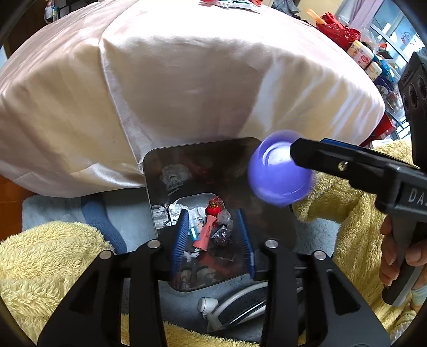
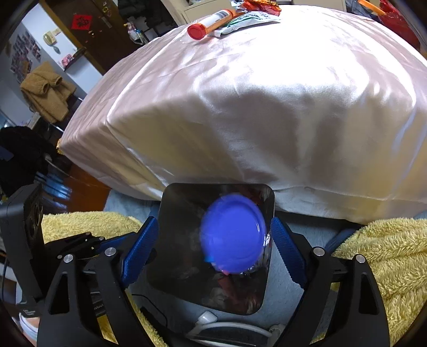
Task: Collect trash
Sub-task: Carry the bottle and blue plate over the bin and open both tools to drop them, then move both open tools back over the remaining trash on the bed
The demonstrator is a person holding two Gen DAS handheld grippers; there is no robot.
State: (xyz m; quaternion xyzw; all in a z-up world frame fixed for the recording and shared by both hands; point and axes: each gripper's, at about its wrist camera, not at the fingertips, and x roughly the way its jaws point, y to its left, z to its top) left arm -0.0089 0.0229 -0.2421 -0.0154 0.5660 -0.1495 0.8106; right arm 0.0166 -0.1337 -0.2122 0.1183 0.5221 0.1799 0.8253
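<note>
A blurred purple plastic cup (image 1: 279, 169) hangs in the air over the dark metal bin (image 1: 152, 170), just off the tip of my right gripper, free of its fingers. In the right wrist view the cup (image 2: 233, 233) shows between the spread blue pads (image 2: 289, 253) above the bin (image 2: 173, 269). My right gripper (image 2: 213, 253) is open. My left gripper (image 1: 212, 237) is open and empty above the bin, which holds crumpled wrappers, a red ornament (image 1: 212, 210) and a pink tube (image 1: 204, 235).
A table under a pale satin cloth (image 1: 173, 80) stands just behind the bin. On it lie an orange-capped tube (image 2: 208, 24) and wrappers (image 2: 248, 16). Yellow fleece (image 1: 40, 261) lies on both sides. A white cable and plug (image 2: 208, 320) lie below the bin.
</note>
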